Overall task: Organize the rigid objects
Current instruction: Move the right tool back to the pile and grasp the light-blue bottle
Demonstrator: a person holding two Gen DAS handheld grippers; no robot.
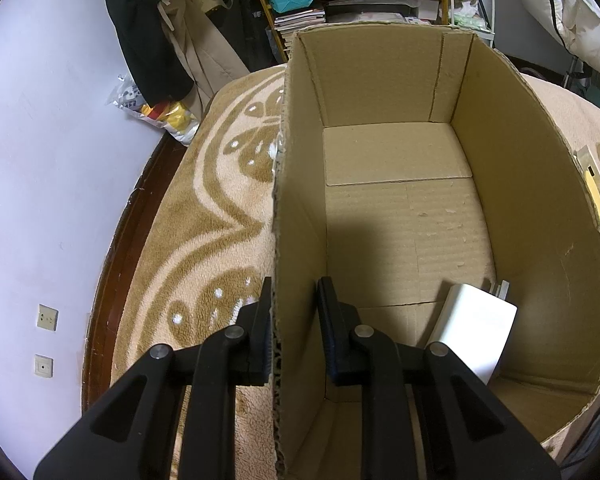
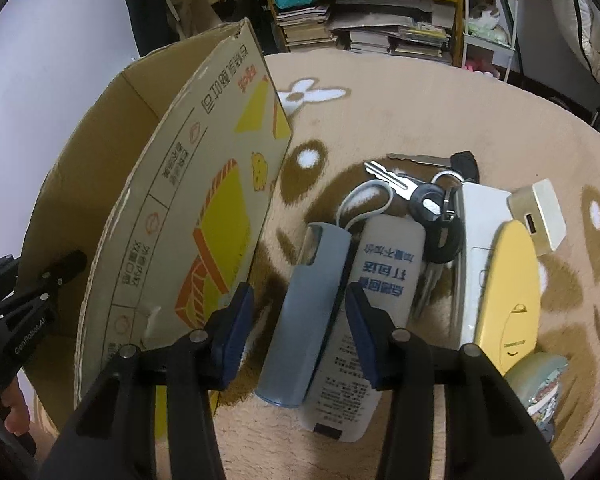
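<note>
Nearest the left wrist lens, the left gripper (image 1: 294,322) straddles the left wall of the cardboard box (image 1: 540,184): one finger sits outside against the corrugated edge, the other inside with a gap to the wall, so the fingers stand apart around the wall and are not clamped on it. The hold looks meant to steady the box on the patterned blanket (image 1: 220,216) while it is filled. Inside, the floor is mostly bare; a white charger block (image 1: 478,328) leans in the near right corner, apparently already sorted.

In the right wrist view, the box's printed side rises at the left, with the other gripper and a bit of a hand low at the frame's edge. Just right of the box, the right gripper (image 2: 296,314) hovers with its fingers apart on either side of a grey-blue phone case (image 2: 304,312); contact cannot be told. That case rests partly against a white power bank (image 2: 364,320) with printed text. Further right lie a bunch of keys (image 2: 424,200), a flat white device (image 2: 476,240), a yellow oval case (image 2: 512,280) and a small white adapter (image 2: 538,212), clustered close together outside the box, awaiting transfer. The grey-blue case seems the next pick.
</note>
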